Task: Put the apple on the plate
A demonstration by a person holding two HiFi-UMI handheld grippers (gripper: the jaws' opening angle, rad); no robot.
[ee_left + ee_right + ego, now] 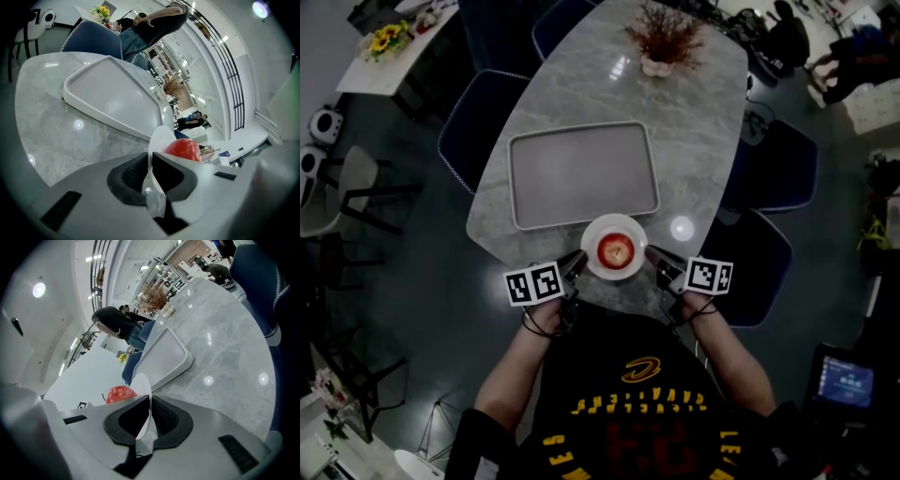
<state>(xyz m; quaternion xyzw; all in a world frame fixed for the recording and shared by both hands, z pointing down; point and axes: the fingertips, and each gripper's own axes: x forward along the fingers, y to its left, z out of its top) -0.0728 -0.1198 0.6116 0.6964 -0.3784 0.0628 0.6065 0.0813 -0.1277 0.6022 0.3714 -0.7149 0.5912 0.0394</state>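
- We are pinching the plate (592, 234) by its rim, left gripper (577, 262) and right gripper (652, 256) clamping opposite sides.
- Apple (616, 249) is sitting on the plate.
- Tray (581, 173) is lying just beyond, on the table (703, 112).

The head camera hangs above the person and looks steeply down, from well off, over the whole marble table (694, 122) and the chairs round it. The camera on the left gripper (577, 261) sits low and very close behind its jaws at the near edge, left of the plate (617, 273), facing the far end. The camera on the right gripper (653, 255) mirrors it from the plate's right. Both gripper views are rolled sideways. All three share the plate, the apple (616, 250), the tray (581, 175) and the dried plant (666, 37) at the far end.
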